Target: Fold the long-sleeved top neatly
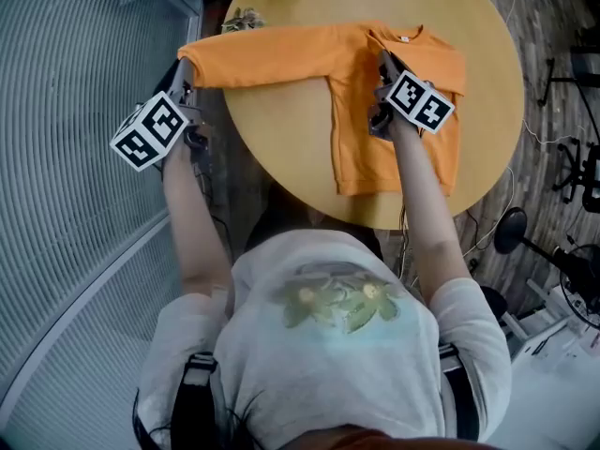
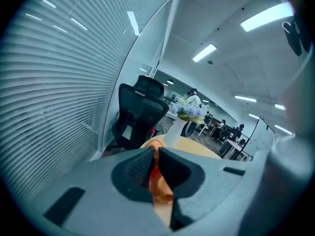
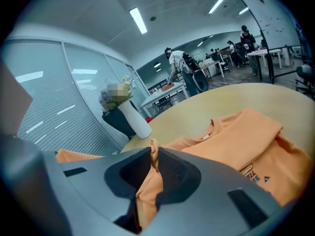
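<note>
One round table (image 1: 487, 36) with orange top (image 1: 354, 143), beside blinds (image 1: 75, 111)

Both arms reach forward, elbows nearly straight. The left arm (image 1: 192, 223) angles outward. The left gripper (image 1: 184, 71) points forward and slightly down, with its jaws pinched on the sleeve end of the top (image 1: 281, 52). The right arm (image 1: 427, 204) extends straight ahead. The right gripper (image 1: 384, 61) likewise tilts down, its jaws clamped on a raised fold of the top near the neckline.
</note>
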`<state>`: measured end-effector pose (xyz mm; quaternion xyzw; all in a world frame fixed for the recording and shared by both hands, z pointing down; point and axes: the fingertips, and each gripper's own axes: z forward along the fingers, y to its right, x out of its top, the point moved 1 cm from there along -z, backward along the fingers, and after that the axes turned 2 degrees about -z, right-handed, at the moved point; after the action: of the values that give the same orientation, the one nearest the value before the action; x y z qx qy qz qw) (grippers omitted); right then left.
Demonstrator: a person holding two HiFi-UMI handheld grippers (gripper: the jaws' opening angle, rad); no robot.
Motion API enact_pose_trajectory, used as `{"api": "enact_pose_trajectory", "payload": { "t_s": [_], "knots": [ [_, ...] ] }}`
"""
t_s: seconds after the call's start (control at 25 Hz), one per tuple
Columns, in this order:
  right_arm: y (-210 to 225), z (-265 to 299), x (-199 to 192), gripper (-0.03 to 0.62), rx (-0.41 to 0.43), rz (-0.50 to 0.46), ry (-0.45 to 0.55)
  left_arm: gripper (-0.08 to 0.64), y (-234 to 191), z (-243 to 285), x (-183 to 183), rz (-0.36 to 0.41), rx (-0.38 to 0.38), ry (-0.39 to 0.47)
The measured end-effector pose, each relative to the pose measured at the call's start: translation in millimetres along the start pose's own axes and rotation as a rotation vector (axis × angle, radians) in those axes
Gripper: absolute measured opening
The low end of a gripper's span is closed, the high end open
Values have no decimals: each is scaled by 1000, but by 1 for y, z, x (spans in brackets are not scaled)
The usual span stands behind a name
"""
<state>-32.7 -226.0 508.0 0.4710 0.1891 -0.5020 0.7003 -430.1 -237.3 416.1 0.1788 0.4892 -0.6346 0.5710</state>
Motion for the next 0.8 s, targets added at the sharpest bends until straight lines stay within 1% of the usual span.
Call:
{"api": "enact_pose_trajectory", "payload": {
  "t_s": [0.08, 0.12, 0.16, 0.2, 0.28, 0.36, 0.48, 0.64, 0.8],
  "knots": [
    [-12, 18, -23, 57, 5, -41, -61, 31, -5, 2, 0, 3, -27, -17],
    [-16, 27, -37, 59, 12, -63, -112, 31, -5, 3, -1, 9, -41, -29],
    [-19, 36, -53, 81, 21, -81, -171, 31, -5, 5, -4, 17, -52, -43],
    [-22, 42, -68, 122, 29, -92, -230, 31, -4, 7, -7, 25, -62, -58],
    [-25, 48, -92, 146, 38, -91, -307, 31, -2, 11, -13, 36, -85, -85],
    [-27, 46, -103, 146, 41, -76, -323, 31, 1, 14, -19, 34, -108, -107],
    [-32, 37, -105, 146, 62, -76, -312, 31, 11, 19, -25, 9, -158, -135],
    [-45, 23, -99, 155, 122, -173, -306, 31, 42, 28, -31, -10, -254, -159],
    [-62, 10, -101, 172, 220, -210, -336, 31, 83, 39, -43, -1, -341, -188]
  ]
}}
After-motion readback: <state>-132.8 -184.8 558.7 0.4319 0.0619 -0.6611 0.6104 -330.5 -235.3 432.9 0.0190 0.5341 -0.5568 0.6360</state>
